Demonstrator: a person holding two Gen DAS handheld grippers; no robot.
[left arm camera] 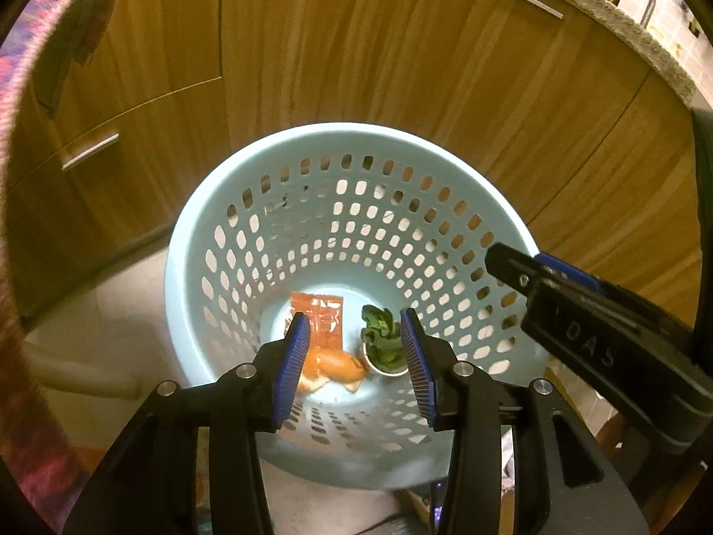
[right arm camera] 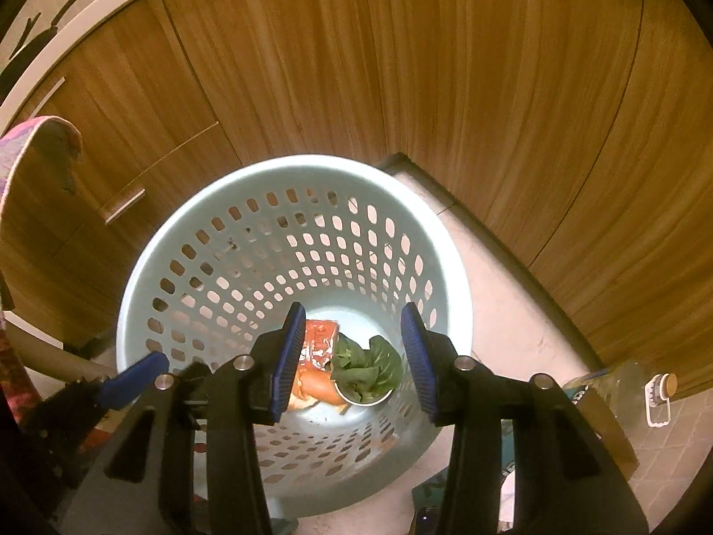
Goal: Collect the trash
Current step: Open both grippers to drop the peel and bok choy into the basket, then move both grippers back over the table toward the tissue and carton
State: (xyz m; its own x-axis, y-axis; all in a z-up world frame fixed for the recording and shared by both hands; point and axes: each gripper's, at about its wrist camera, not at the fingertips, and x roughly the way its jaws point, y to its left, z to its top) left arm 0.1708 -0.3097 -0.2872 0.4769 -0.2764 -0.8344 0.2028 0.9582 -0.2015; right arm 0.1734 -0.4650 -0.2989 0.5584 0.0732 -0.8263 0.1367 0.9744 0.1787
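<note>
Currently the left gripper (left arm camera: 354, 347) and right gripper (right arm camera: 352, 347) hang released and empty above the pale-blue perforated plastic basket (left arm camera: 249, 178); the orange sachet (left arm camera: 323, 318), peel and apparently leaf-filled cup lie directly below.

Left gripper (left arm camera: 355, 359), right gripper (right arm camera: 352, 356): black frames, silver screws, ribbed blue pads on fingers (left arm camera: 294, 370).

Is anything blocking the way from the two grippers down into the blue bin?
Nothing visible does. The left gripper and right gripper hang open and empty over the bin, whose mouth is uncovered; the orange packet, peel and cup of greens lie at its bottom.
</note>
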